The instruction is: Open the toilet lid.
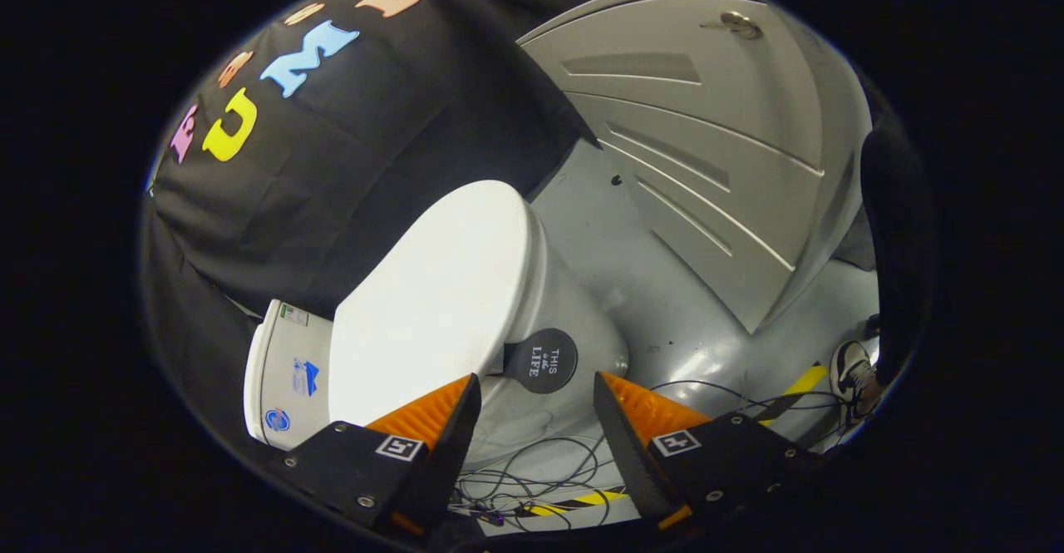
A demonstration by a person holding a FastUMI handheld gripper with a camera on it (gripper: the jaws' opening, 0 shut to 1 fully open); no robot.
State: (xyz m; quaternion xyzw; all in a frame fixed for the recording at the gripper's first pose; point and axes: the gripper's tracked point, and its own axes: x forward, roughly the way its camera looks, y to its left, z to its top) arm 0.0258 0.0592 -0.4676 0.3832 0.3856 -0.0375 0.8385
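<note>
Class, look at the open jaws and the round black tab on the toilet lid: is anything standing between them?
Nothing visible does. The gripper is open, and the black tab on the closed lid sits just ahead of it, level with the fingertips, with a bare gap there.

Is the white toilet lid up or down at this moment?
Down. The white toilet lid lies flat over the bowl; its round black tab sticks out just ahead of the open tool, untouched.

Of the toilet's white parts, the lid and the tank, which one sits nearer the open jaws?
The smooth white toilet lid, closed, with its round black tab just beyond the open gripper; the stickered white tank lies behind it.
</note>
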